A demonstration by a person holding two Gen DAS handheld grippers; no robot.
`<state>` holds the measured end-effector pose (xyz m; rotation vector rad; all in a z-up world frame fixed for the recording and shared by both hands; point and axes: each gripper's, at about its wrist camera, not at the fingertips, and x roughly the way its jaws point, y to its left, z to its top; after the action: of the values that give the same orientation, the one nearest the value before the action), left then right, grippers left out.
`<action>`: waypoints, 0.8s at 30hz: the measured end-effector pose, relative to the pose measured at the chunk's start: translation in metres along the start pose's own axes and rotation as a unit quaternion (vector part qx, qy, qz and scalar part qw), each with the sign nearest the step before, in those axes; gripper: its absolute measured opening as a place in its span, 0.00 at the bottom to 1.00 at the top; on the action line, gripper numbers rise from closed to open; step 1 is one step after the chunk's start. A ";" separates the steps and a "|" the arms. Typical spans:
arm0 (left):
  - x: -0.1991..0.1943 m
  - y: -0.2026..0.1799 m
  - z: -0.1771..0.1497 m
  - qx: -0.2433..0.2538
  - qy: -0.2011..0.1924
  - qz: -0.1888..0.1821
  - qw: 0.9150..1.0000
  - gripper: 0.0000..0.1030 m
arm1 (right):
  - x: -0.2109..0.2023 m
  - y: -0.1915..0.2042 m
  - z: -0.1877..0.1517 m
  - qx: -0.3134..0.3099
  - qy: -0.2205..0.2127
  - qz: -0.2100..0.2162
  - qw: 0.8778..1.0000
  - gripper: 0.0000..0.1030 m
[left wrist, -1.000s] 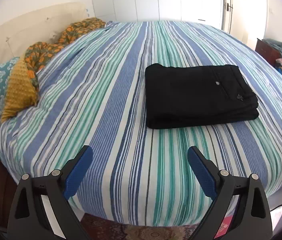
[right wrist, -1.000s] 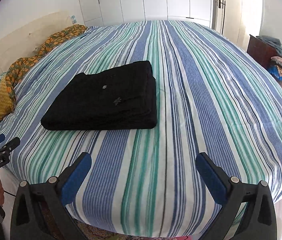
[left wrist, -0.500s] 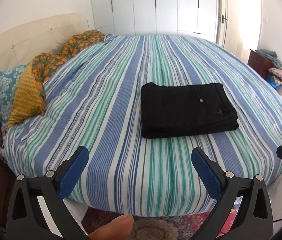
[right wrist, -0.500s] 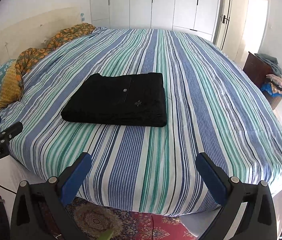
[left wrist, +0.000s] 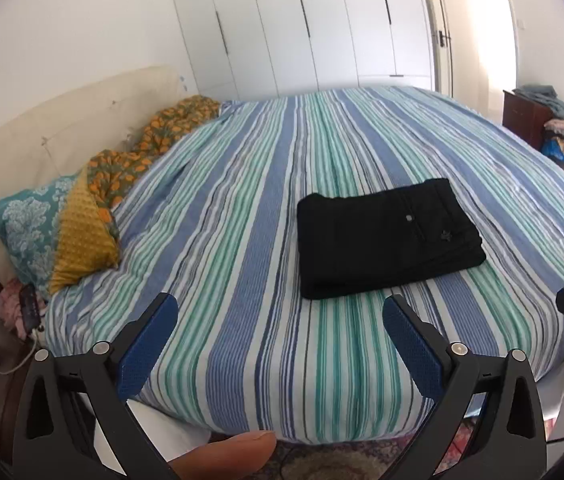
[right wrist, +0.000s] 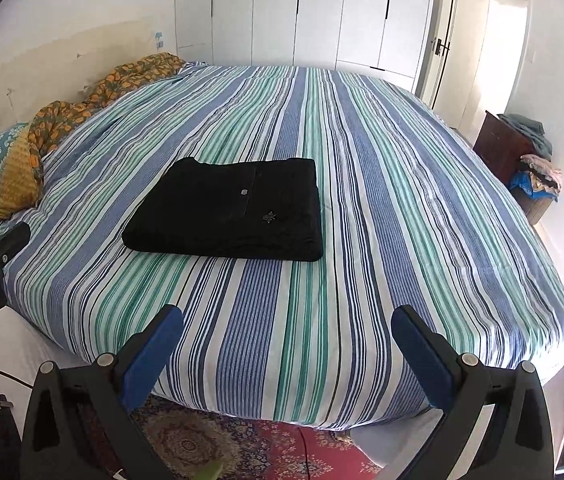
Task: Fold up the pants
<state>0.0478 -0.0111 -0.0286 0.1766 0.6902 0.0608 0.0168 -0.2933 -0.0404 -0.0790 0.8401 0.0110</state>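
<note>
Black pants (left wrist: 385, 240) lie folded into a flat rectangle on the striped bed (left wrist: 242, 240); they also show in the right wrist view (right wrist: 230, 212). My left gripper (left wrist: 280, 312) is open and empty, held back above the bed's near edge, well short of the pants. My right gripper (right wrist: 285, 320) is open and empty, also back over the near edge of the bed (right wrist: 401, 200). Each gripper shows at the edge of the other's view.
Pillows (left wrist: 62, 224) and an orange patterned blanket (left wrist: 154, 140) lie along the headboard at the left. A dark wooden cabinet with piled clothes (right wrist: 521, 152) stands at the right. White wardrobe doors (left wrist: 321, 28) are behind. A patterned rug (right wrist: 242, 448) lies below the bed.
Both grippers have drawn back and up from the bed, so the folded pants look smaller and farther. The pants have not moved. Both grippers stay open.
</note>
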 end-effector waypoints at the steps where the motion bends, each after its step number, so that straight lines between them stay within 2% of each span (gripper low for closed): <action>1: 0.003 0.000 0.000 -0.002 0.013 -0.003 1.000 0.99 | -0.001 0.000 0.000 0.000 -0.001 -0.001 1.000 1.00; 4: 0.011 0.000 -0.003 -0.017 0.054 -0.007 0.998 0.99 | -0.003 0.003 0.002 -0.003 -0.002 -0.005 1.000 1.00; 8: 0.014 -0.002 -0.006 -0.022 0.074 -0.013 0.997 0.99 | -0.012 0.009 0.005 -0.010 -0.015 -0.009 1.000 1.00; 12: 0.014 -0.005 -0.005 -0.022 0.081 -0.020 0.996 0.99 | -0.013 0.012 0.006 -0.018 -0.021 -0.015 0.999 1.00; 24: 0.012 -0.006 -0.006 -0.032 0.095 -0.050 0.994 0.99 | -0.005 0.009 0.002 -0.005 -0.001 -0.009 1.000 1.00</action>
<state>0.0528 -0.0144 -0.0415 0.0753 0.8852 0.0033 0.0145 -0.2843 -0.0365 -0.0959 0.8378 -0.0025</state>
